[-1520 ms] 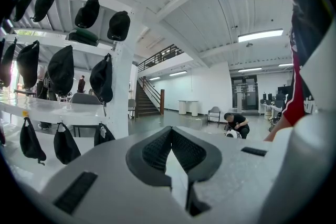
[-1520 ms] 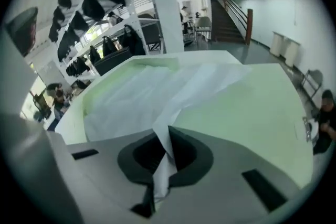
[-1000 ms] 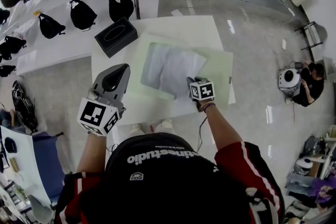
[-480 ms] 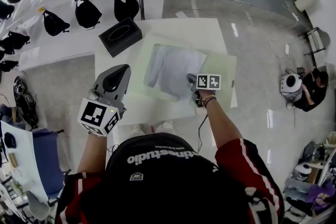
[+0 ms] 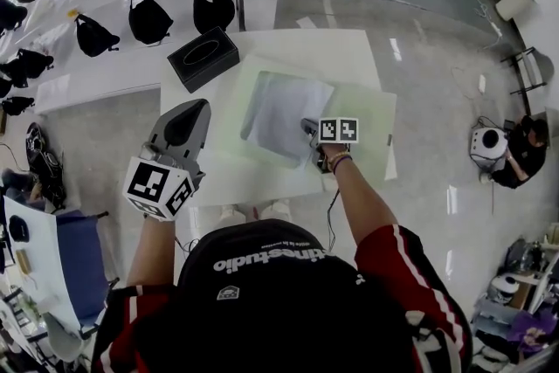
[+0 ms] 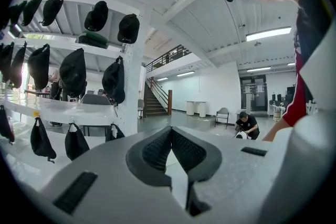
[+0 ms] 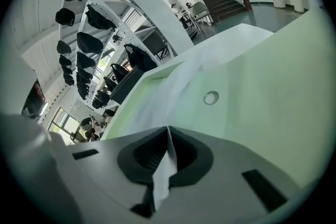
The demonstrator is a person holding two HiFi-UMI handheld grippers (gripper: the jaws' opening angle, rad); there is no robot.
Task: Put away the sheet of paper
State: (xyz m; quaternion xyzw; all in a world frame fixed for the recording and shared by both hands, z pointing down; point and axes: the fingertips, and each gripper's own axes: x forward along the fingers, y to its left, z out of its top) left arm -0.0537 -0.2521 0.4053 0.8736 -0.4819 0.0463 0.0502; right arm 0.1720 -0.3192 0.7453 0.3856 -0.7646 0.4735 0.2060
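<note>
Right gripper [image 7: 168,131] is clamped shut on the near corner of the sheet of paper [image 5: 281,105], and white paper shows pinched between its pads. Left gripper [image 6: 171,129] is closed with nothing in it, jaw tips touching, held in the air well to the left of the right gripper and off the paper.

White shelves [image 5: 96,76] with black caps [image 5: 144,17] are ahead and left of the left gripper. White counter [image 5: 262,179] lies under the right gripper. A pale green mat [image 5: 362,113] on the counter spreads ahead and to both sides of the right gripper. The paper lies on the mat, running forward and left from the right gripper's jaws, slightly creased. Black box [image 5: 203,58] sits on the counter's far left corner, ahead of the left gripper and apart from the paper. A small ring [image 7: 211,97] on the mat is just ahead and right of the right gripper.
</note>
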